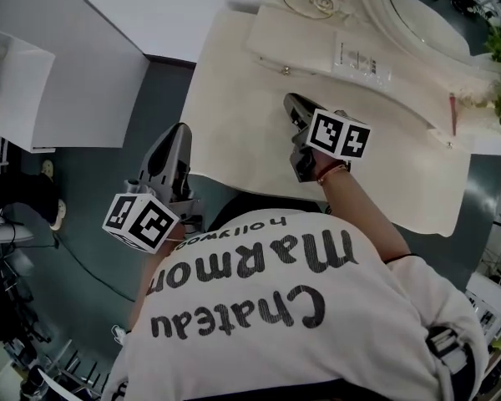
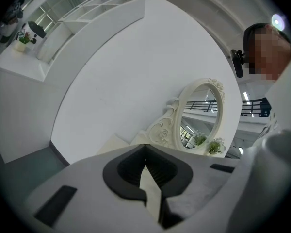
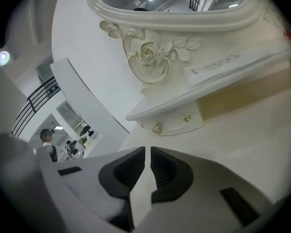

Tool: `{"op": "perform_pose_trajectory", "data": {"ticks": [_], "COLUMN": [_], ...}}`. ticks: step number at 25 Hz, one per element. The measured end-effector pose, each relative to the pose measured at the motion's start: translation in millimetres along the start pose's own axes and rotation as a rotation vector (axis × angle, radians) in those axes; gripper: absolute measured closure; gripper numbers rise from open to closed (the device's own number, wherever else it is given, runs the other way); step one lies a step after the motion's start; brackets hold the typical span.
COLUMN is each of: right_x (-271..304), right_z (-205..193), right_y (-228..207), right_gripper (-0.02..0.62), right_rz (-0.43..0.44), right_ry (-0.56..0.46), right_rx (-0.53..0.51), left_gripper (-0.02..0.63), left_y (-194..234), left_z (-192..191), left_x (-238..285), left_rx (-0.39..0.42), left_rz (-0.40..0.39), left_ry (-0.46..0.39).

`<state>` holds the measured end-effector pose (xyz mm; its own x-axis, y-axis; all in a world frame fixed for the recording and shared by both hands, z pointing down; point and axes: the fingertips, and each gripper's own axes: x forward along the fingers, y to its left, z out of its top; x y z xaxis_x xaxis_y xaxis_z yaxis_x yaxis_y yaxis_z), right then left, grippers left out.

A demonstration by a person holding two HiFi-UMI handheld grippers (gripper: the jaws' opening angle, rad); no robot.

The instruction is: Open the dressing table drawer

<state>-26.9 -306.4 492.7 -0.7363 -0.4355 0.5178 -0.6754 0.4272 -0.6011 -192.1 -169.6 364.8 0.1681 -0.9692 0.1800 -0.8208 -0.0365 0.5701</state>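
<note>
Grey-green floor [image 1: 160,98] and plain white wall [image 2: 136,57] all around. Against that wall, a cream dressing table [image 1: 234,119] with a carved oval mirror [image 2: 201,118]. Under the mirror, a raised shelf with a small drawer [image 3: 177,123], closed, two little knobs [image 3: 157,128] on its front. Over the tabletop, pointed at that drawer but apart from it, the right gripper [image 3: 148,152], jaws pressed nearly together on nothing. Off the table's left edge, above the floor, the left gripper [image 2: 145,148], likewise closed and empty.

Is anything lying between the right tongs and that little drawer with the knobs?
No: the right gripper view shows only bare tabletop between the right tongs and the drawer.
</note>
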Motion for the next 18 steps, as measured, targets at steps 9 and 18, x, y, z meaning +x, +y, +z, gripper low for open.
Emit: {"op": "perform_pose_trajectory", "data": {"ticks": [9, 18], "right_x": [24, 40], "right_z": [22, 30], "right_y": [-13, -17], "right_gripper": [0.548, 0.486], "right_rz": [-0.024, -0.013], "right_ry": [-0.017, -0.029], "right_rx": [-0.06, -0.008], "left_gripper": [0.583, 0.583], "left_y": [17, 22], "left_z": [2, 2], "left_x": [-8, -17], "left_rx": [-0.021, -0.022], "left_rz": [0.096, 0.152], "left_ry": [-0.028, -0.036]}}
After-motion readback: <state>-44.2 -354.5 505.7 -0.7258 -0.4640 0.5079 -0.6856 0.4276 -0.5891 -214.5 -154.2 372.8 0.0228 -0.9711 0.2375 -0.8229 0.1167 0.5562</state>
